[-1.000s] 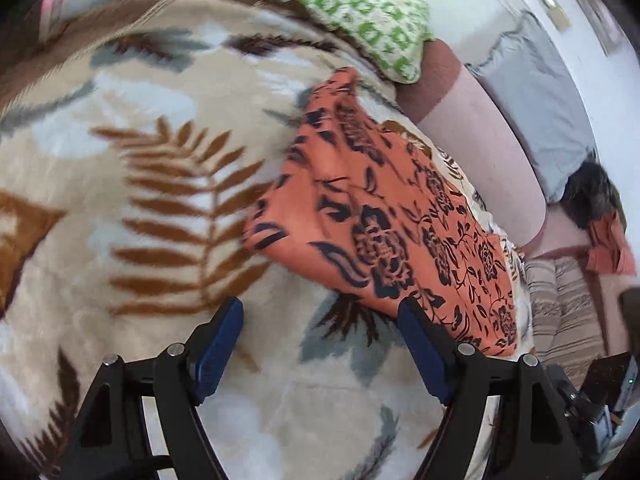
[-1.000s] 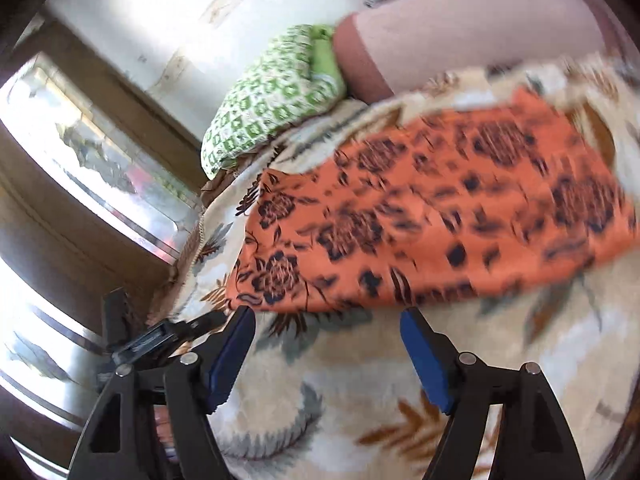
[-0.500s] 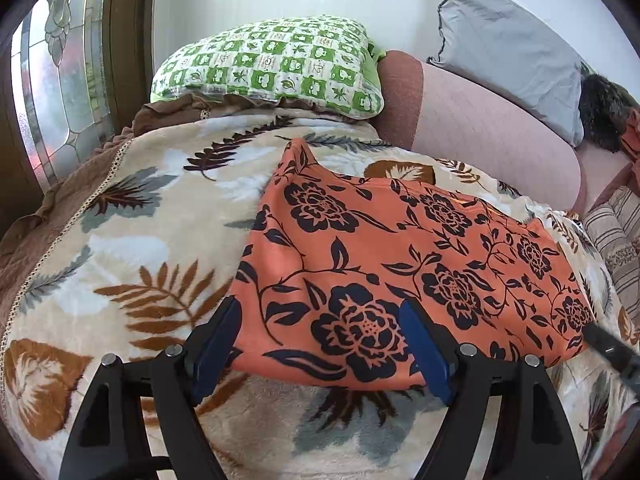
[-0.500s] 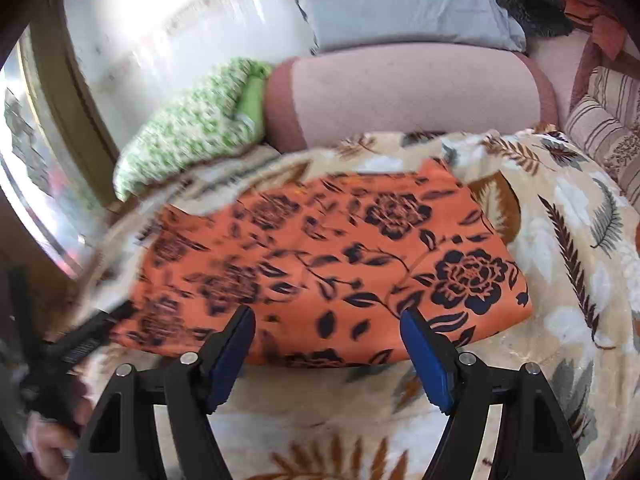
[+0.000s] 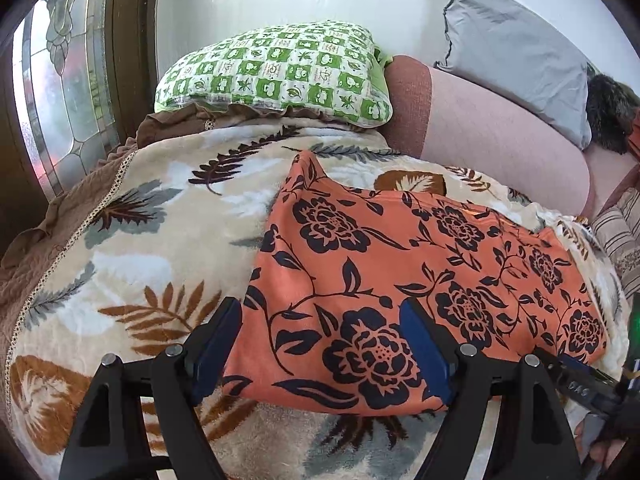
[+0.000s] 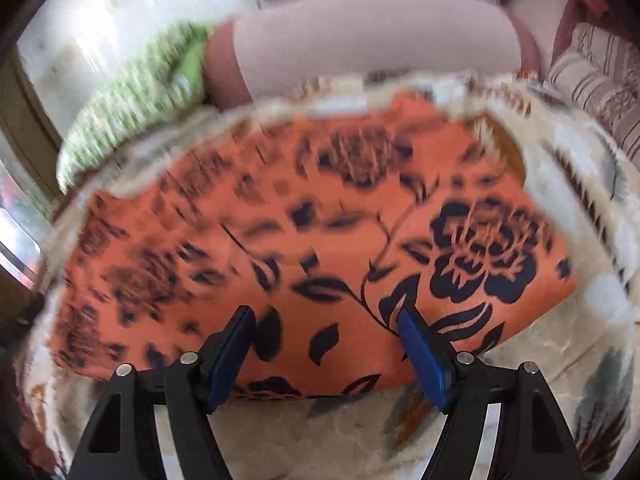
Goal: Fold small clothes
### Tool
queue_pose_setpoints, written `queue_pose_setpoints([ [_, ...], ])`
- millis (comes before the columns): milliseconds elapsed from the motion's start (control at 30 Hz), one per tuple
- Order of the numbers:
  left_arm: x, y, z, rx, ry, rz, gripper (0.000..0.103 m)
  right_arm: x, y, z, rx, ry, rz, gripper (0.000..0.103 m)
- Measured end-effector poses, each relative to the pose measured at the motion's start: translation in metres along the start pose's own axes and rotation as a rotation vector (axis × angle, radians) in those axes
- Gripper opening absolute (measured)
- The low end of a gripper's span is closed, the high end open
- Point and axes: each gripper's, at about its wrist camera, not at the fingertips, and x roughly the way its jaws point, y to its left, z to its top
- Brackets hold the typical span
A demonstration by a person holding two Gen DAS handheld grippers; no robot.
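Note:
An orange garment with a black flower print lies flat on a cream leaf-patterned blanket. My left gripper is open, its blue-padded fingers over the garment's near left edge. The right wrist view is blurred; there the garment fills the middle. My right gripper is open, its fingers over the garment's near edge, right of its middle. Part of the right gripper shows at the lower right of the left wrist view. Neither gripper holds cloth.
A green checked pillow and a pink bolster lie behind the garment. A grey pillow leans on the wall. A striped cushion lies at the right. A patterned glass window stands at the left.
Both grippers have swung to face the garment squarely and moved in over its near edge. The garment has not moved. Both stay open.

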Motion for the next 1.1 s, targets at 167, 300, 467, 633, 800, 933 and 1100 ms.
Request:
queue_pose_setpoints([
  [167,0.002,-0.002,-0.001,0.019,0.000,0.025,0.081,-0.001,0.002,0.000,-0.037,-0.006,-0.010,0.076],
  [300,0.002,-0.003,-0.002,0.027,0.001,0.034,0.081,-0.026,-0.020,0.011,0.032,-0.077,-0.008,0.075],
  [467,0.003,-0.006,-0.003,0.045,0.000,0.045,0.081,-0.019,-0.050,0.018,0.114,-0.058,-0.037,0.075],
  [633,0.011,-0.010,-0.005,0.062,0.022,0.065,0.081,-0.003,-0.035,0.013,0.004,-0.028,-0.105,0.077],
  [800,0.017,-0.013,-0.007,0.073,0.038,0.085,0.081,-0.021,-0.035,0.018,0.056,-0.070,-0.054,0.076],
  [933,0.022,-0.015,-0.008,0.083,0.048,0.102,0.081,-0.036,-0.026,0.023,0.022,-0.145,-0.038,0.075],
  [1100,0.028,-0.017,-0.009,0.097,0.064,0.126,0.081,-0.006,-0.041,0.028,0.062,-0.055,-0.081,0.048],
])
